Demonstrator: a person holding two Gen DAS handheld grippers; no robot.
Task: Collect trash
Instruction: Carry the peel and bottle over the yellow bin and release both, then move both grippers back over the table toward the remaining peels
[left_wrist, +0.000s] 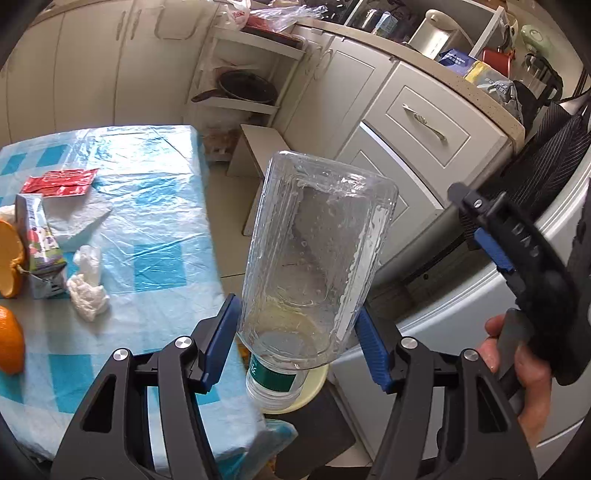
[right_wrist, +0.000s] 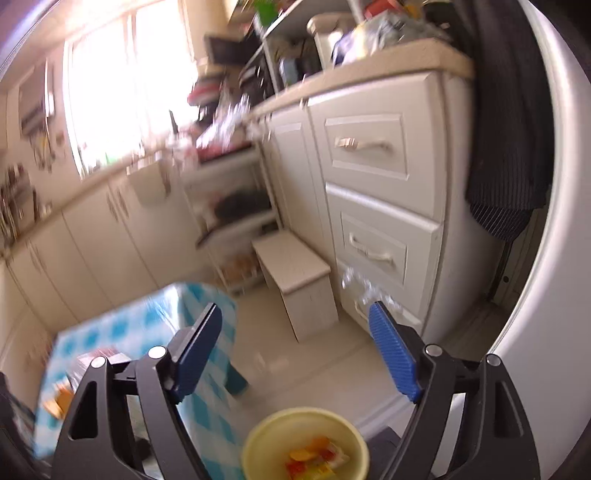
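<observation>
Blue-and-white checked plastic sheet covers the counter, and there's litter across it: a red sachet at the far side, a drink carton lying beside orange peel. Crumpled white tissue sits just beside the carton, another orange piece nearer the edge.

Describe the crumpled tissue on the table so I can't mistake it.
On the blue checked table, look just right of the drink carton lying beside the orange halves. The crumpled tissue is the only white, wadded lump; the red packet lies flat.
</observation>
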